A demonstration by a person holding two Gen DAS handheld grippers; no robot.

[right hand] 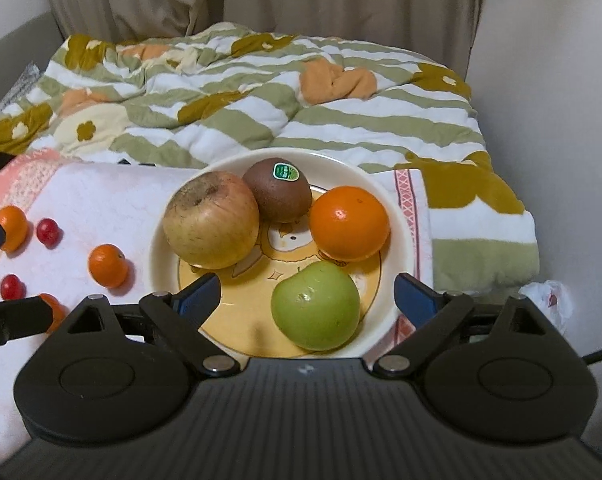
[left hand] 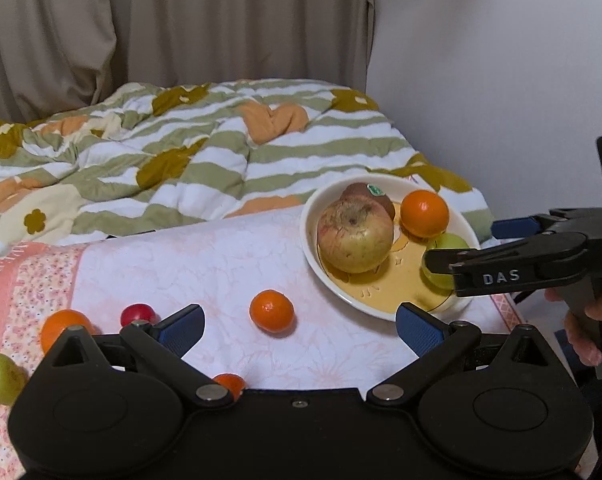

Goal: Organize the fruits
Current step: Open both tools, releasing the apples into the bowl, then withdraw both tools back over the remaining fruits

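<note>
Right hand-held gripper (right hand: 307,294) spread wide above green apple (right hand: 316,306) in plate (right hand: 401,216); left hand-held gripper (left hand: 299,326) apart, empty, near mandarin (left hand: 271,311).

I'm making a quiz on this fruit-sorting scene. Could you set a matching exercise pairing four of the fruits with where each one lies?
Things:
1. kiwi with sticker
2. green fruit
3. small orange
4. red cherry tomato

Places:
A. on the pink cloth, ahead of the open left gripper
B. at the back of the plate, behind the apple
C. on the cloth, beside another orange near its left edge
D. in the plate, between the open right gripper's fingers

Pairs: 1-B, 2-D, 3-A, 4-C
</note>
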